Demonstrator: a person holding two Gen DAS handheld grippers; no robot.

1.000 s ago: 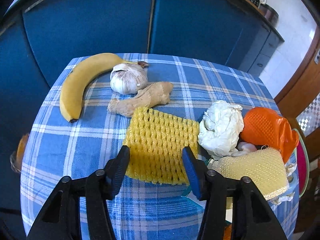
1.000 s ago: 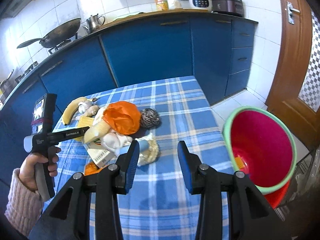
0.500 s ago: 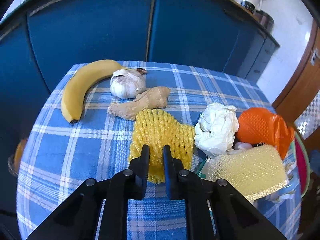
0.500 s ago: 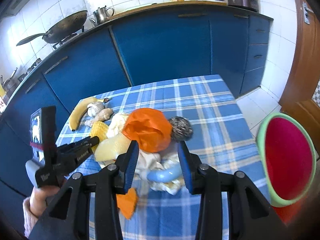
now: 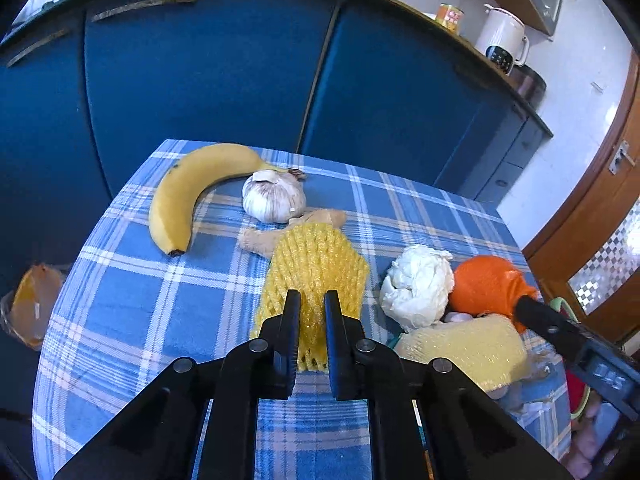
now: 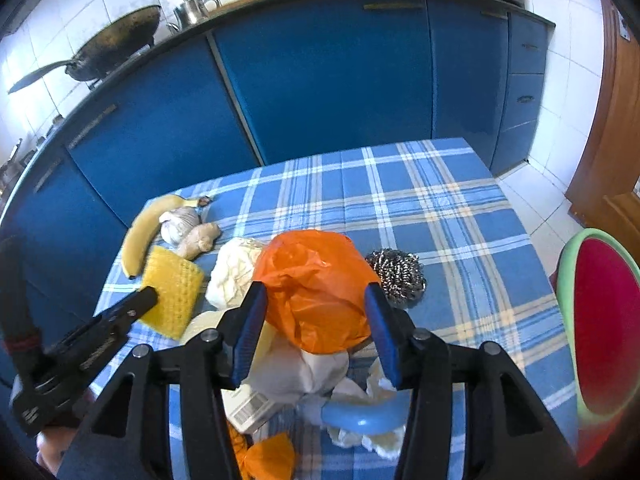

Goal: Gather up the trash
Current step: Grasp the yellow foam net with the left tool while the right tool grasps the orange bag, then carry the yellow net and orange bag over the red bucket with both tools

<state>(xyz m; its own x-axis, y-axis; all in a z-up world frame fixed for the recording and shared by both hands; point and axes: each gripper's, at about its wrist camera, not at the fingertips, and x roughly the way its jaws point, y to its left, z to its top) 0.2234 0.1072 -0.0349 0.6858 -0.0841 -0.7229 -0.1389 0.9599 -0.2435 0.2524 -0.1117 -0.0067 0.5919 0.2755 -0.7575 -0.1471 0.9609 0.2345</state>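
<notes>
Mostly undone, judging by the heap on the table.
Left wrist view, progress: left gripper (image 5: 311, 312) had its jaws closed tight on the near edge of the yellow foam net (image 5: 316, 268), which bunched up off the blue checked tablecloth (image 5: 120, 280); this was the only piece in hand.
Left wrist view, left to clear: white paper wad (image 5: 418, 286), orange plastic bag (image 5: 486, 286) and a pale yellow net (image 5: 468, 350) lay in a touching cluster just beside the grip.
Left wrist view, not trash by my reading: banana (image 5: 188, 200), garlic bulb (image 5: 274, 198) and ginger root (image 5: 260, 238), the ginger partly under the lifted net.
Right wrist view, tongs: right gripper (image 6: 316, 326) was opening, its jaws either side of the orange plastic bag; whether the pads pressed it I could not tell, probably not.
Right wrist view, destination: red bin with green rim (image 6: 600, 320) stood off the table's right edge, contents hidden.
Right wrist view, obstacles: steel scourer (image 6: 396, 274) sat just beside the bag; a blue ring (image 6: 360, 416), a barcoded carton (image 6: 250, 410) and tissue scraps crowded beneath the jaws.
</notes>
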